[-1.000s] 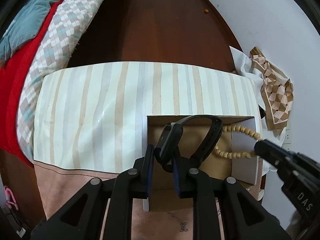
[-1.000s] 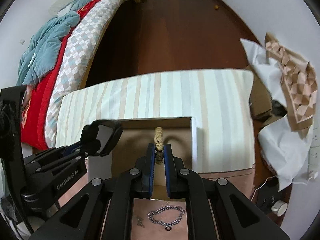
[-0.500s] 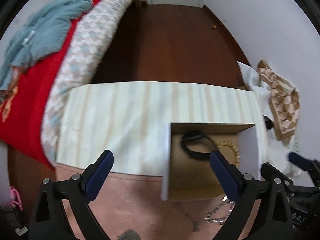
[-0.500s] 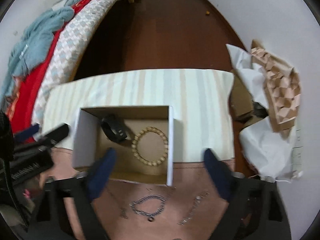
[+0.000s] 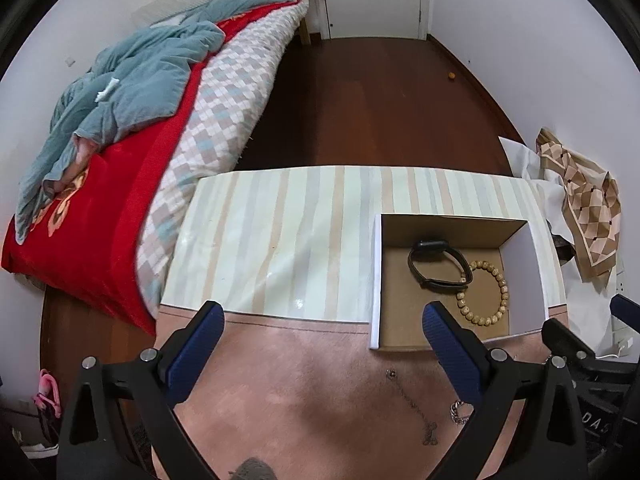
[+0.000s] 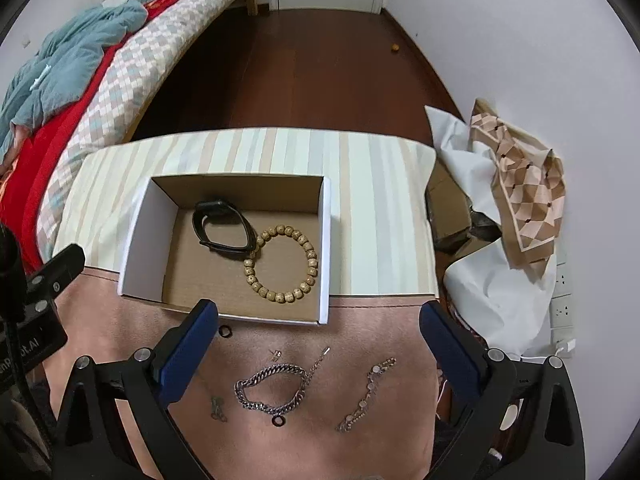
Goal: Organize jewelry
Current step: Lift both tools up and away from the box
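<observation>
An open cardboard box point(image 6: 141, 240) point(image 5: 375, 280) stands on the table. Inside it lie a black wristband point(image 6: 222, 232) point(image 5: 438, 264) and a wooden bead bracelet point(image 6: 282, 264) point(image 5: 486, 294), touching each other. My right gripper point(image 6: 316, 344) is open and empty, raised above the table in front of the box. Below it on the pink cloth lie a silver chain bracelet point(image 6: 272, 390), a thin disc chain point(image 6: 366, 394), a fine chain point(image 6: 218, 402) point(image 5: 416, 408) and small rings point(image 6: 225, 331). My left gripper point(image 5: 324, 344) is open and empty, left of the box.
A striped mat point(image 6: 376, 216) covers the far half of the table, pink cloth point(image 5: 300, 380) the near half. A bed with red and blue blankets point(image 5: 120, 128) is at the left. White paper and a patterned cloth point(image 6: 524, 176) lie at the right by the wall.
Both grippers have let go: the left released the black wristband, the right the bead bracelet, into the box. Both opened wide and pulled back and up from the box.
</observation>
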Demonstrator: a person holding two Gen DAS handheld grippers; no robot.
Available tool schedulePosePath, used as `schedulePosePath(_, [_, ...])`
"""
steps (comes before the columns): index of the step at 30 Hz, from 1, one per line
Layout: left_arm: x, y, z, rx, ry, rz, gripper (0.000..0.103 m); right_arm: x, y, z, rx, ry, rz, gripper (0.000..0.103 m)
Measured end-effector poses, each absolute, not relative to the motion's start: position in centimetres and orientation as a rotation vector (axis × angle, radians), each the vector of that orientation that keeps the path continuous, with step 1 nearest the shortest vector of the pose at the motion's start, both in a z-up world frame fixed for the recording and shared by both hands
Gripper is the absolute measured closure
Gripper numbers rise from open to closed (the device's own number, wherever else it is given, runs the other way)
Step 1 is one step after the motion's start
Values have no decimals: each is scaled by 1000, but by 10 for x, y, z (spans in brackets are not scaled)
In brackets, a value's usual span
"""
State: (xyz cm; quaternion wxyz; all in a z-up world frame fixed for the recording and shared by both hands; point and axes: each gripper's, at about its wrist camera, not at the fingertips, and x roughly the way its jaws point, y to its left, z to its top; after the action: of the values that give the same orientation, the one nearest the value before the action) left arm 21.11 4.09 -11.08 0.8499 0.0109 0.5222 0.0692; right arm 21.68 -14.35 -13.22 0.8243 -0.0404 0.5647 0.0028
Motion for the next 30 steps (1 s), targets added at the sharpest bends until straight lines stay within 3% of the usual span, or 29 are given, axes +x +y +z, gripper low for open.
schedulePosePath(20, [123, 37, -23, 23, 924, 141, 2, 129, -149, -31, -64, 988, -16, 1])
schedulePosePath(30, [100, 44, -11, -28, 887, 141, 2, 101, -146, -11, -16, 947, 19, 1])
